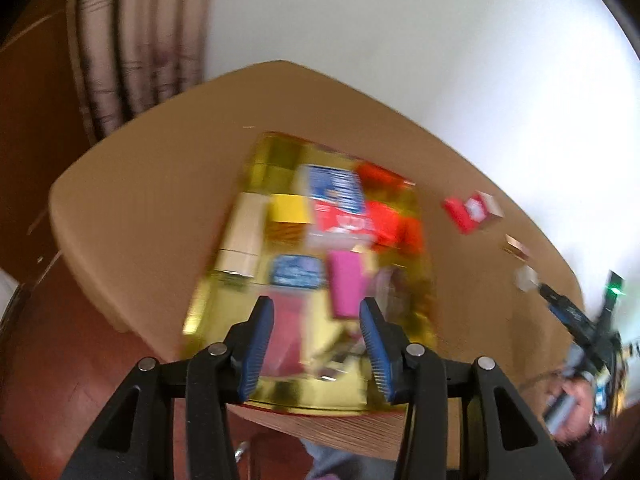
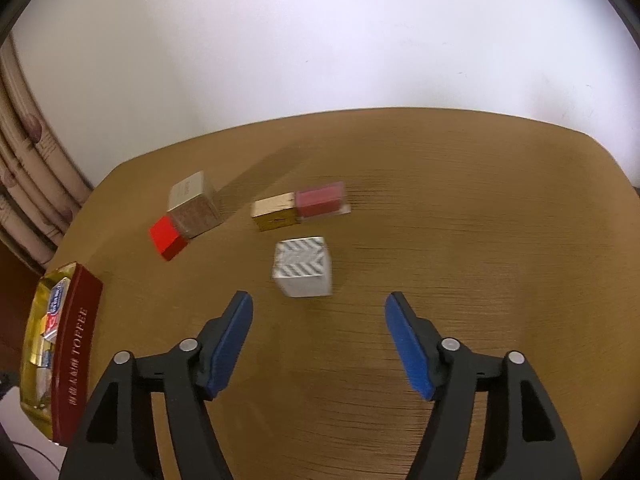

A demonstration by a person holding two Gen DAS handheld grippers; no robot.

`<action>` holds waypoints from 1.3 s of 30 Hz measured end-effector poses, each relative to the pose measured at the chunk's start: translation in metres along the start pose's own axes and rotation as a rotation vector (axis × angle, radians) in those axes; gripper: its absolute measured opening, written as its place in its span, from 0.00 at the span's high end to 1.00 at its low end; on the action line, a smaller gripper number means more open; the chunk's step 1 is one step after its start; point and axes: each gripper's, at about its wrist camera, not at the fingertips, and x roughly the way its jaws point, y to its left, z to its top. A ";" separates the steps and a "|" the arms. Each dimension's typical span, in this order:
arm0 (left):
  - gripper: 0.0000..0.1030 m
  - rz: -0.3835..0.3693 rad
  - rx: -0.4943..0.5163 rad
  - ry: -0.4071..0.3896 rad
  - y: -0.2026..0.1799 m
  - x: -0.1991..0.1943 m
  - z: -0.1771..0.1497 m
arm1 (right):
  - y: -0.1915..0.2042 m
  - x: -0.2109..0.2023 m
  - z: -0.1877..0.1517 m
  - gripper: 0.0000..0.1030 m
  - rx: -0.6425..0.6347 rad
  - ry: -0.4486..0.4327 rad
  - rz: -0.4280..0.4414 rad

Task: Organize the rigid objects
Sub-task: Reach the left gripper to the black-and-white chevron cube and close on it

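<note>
Left wrist view: the left gripper [image 1: 316, 344] hangs with jaws apart and empty over the gold tin [image 1: 256, 184], already packed with small boxes. Right wrist view: the right gripper [image 2: 318, 344], jaws spread wide, faces the near silver striped box [image 2: 303, 266] on the table [image 2: 480, 240], likely the next pick; the tin sits far left.

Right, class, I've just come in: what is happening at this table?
A person is sorting small boxes into a gold-lined tin on a wooden table. The left tool hangs open over the tin, which already holds many boxes; a pink box lies between its fingers, ungripped as far as the blur shows. The right tool is open, facing a silver chevron box. A red box, a gold box and others remain loose beyond it.
</note>
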 end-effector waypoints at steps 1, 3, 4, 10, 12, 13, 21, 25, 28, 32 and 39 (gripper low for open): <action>0.56 -0.026 0.026 0.019 -0.009 0.000 -0.001 | -0.004 -0.001 -0.002 0.34 -0.012 -0.005 -0.027; 0.56 -0.088 0.068 0.047 -0.027 0.000 -0.003 | -0.017 -0.001 -0.008 0.34 -0.046 -0.011 -0.096; 0.56 -0.113 0.095 0.063 -0.040 0.001 -0.004 | -0.023 -0.002 -0.011 0.34 -0.057 -0.017 -0.125; 0.56 -0.198 0.212 0.172 -0.117 0.020 -0.004 | -0.063 -0.014 -0.024 0.18 -0.129 -0.083 -0.305; 0.56 -0.230 0.231 0.208 -0.144 0.032 -0.001 | -0.074 -0.018 -0.029 0.16 -0.167 -0.107 -0.364; 0.56 -0.232 0.252 0.221 -0.161 0.039 0.001 | -0.080 -0.018 -0.030 0.14 -0.178 -0.111 -0.380; 0.56 -0.243 0.349 0.299 -0.286 0.104 0.020 | -0.127 -0.025 -0.029 0.06 0.005 -0.108 -0.227; 0.56 -0.187 0.388 0.301 -0.335 0.139 0.031 | -0.134 -0.027 -0.031 0.06 0.019 -0.117 -0.166; 0.56 -0.139 0.406 0.327 -0.359 0.166 0.033 | -0.137 -0.029 -0.032 0.06 0.028 -0.112 -0.129; 0.56 -0.099 0.401 0.375 -0.366 0.188 0.033 | -0.135 -0.033 -0.034 0.06 0.030 -0.118 -0.093; 0.56 -0.050 0.418 0.399 -0.380 0.213 0.026 | -0.136 -0.038 -0.034 0.06 0.030 -0.122 -0.072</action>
